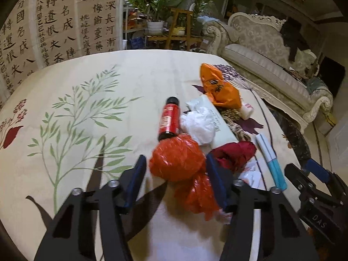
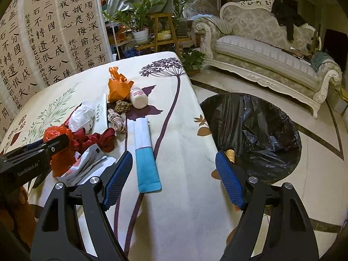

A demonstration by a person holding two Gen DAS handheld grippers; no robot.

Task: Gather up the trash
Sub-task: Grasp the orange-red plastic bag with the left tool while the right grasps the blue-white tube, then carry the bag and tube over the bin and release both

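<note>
The left tool [image 1: 176, 165] straddles the crumpled red plastic bag [image 1: 177, 159], pads not yet pressing; next, clamp and carry it to the black-lined bin [image 2: 256, 130]. The right tool [image 2: 174, 165] hangs apart, empty.

Pretty dim indoor light, warm-ish, kinda murky in the back of the room. Heavy fisheye bending, with black corners on both views. The left gripper [image 1: 176, 169] looks smeared with motion blur and throws dark shadows on the tablecloth [image 1: 87, 108]. Right view's sharper.
</note>
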